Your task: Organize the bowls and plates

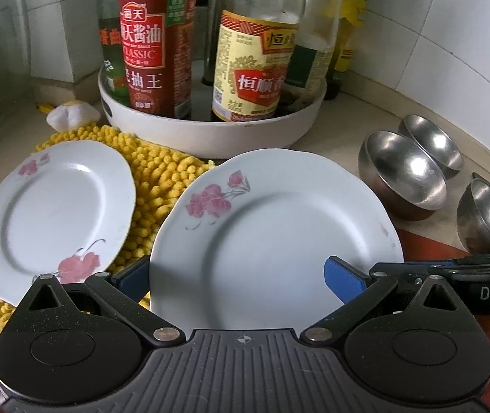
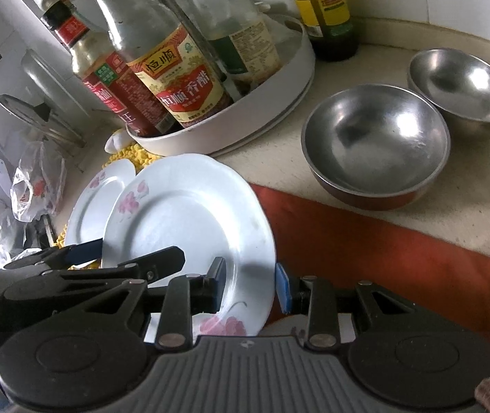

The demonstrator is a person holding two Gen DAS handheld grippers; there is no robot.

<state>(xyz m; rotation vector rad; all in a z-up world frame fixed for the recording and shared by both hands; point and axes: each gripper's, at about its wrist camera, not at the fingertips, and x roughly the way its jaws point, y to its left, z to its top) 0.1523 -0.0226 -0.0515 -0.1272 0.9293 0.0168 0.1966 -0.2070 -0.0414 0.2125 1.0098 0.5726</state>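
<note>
**Flowered plate held over the counter, ready for stacking**

A round white ceramic plate with pink flowers (image 1: pixel 272 234) is seen tilted above a red cloth (image 2: pixel 365 241), its near rim caught between the narrowly set jaws of the right gripper (image 2: pixel 251 285), which appear clamped on it. The left gripper (image 1: pixel 241 278) is held wide apart, one finger under the plate's edge and one over it, with no pad seen pressing. A second flowered plate (image 1: pixel 55 213) lies to the left on a yellow chenille mat (image 1: pixel 162 186). Three round steel bowls (image 1: pixel 406 172) stand apart on the right, near a white round tray of sauce bottles (image 1: pixel 210 137). The stacking of the held plate on its twin is judged to be the step in hand. The plate would best be levelled, centred over the other and lowered gently before being released, as a rim-only grip may slip.
</note>
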